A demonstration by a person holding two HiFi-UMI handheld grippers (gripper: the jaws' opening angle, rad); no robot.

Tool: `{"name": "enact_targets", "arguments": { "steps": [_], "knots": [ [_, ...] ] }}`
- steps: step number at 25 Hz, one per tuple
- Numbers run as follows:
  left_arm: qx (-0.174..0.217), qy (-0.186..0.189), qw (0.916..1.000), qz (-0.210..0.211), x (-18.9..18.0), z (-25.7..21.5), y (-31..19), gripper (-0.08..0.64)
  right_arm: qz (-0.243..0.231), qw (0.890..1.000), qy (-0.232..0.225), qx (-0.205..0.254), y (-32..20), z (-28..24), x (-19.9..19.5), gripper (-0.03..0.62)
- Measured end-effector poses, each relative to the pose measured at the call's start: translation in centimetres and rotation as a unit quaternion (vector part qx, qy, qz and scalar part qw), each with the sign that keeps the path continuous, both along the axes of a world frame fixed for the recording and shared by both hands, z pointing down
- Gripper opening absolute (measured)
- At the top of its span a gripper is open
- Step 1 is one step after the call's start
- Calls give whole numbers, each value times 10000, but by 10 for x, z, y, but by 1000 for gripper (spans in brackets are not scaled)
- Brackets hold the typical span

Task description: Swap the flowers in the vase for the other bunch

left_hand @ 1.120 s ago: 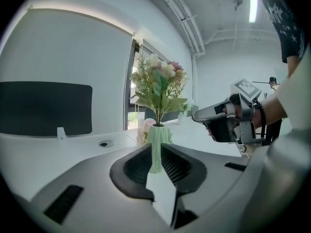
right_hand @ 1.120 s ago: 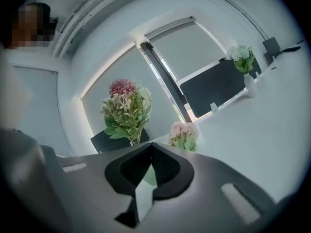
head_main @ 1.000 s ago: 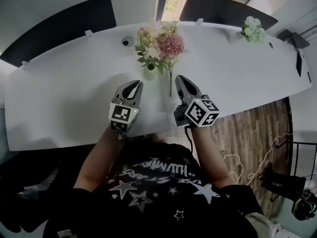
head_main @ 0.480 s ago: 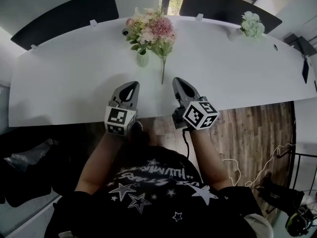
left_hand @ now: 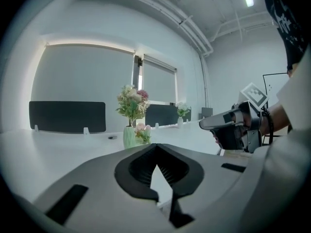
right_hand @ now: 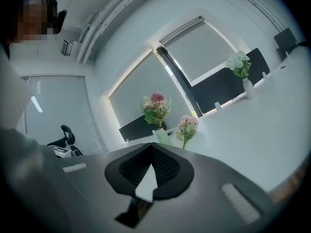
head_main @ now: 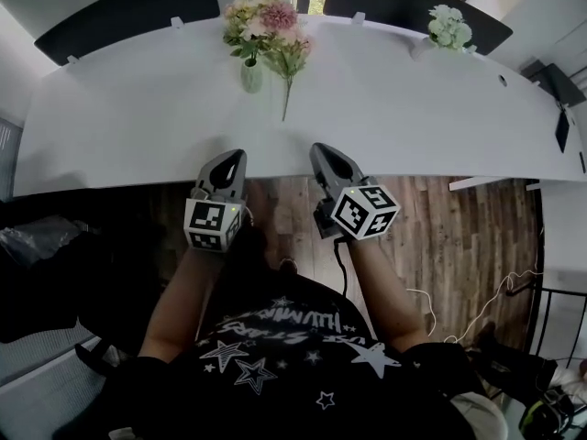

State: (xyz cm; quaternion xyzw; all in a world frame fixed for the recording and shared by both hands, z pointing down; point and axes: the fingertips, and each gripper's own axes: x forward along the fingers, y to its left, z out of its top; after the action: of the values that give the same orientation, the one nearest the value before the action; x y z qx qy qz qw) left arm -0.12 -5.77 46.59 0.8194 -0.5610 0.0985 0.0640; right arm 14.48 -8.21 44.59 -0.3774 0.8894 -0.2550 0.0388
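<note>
A pale green vase (head_main: 250, 74) with a mixed bunch of flowers (head_main: 249, 14) stands near the far edge of the white table (head_main: 138, 117). A second bunch with pink blooms (head_main: 286, 58) lies on the table just right of the vase, stem toward me. Both grippers hover at the table's near edge, well short of the flowers. My left gripper (head_main: 231, 160) is shut and empty. My right gripper (head_main: 321, 154) is shut and empty too. The vase (left_hand: 128, 137) and the lying bunch (left_hand: 142, 132) show in the left gripper view, and the vase (right_hand: 163, 136) and the bunch (right_hand: 187, 126) in the right gripper view.
A small white vase of pale flowers (head_main: 447, 27) stands at the table's far right. Dark divider panels (head_main: 128, 9) line the far edge. Wooden floor (head_main: 440, 236) lies below the near edge. An office chair (right_hand: 65, 136) stands off to the left in the right gripper view.
Both grippers have pulled back toward me from over the table to its near edge. The vase and the lying bunch now sit farther away.
</note>
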Motion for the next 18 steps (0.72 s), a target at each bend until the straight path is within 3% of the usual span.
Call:
{"name": "enact_targets", "arguments": {
  "steps": [10,18],
  "knots": [
    [19,-3,9991,-432,-8,-10,80,8,-291,9995,21,106,61,-3,7,3],
    [261,26,9993,-263,-6,-31,94,8,-195,9990,207,340,88,-18,7,2]
  ]
}}
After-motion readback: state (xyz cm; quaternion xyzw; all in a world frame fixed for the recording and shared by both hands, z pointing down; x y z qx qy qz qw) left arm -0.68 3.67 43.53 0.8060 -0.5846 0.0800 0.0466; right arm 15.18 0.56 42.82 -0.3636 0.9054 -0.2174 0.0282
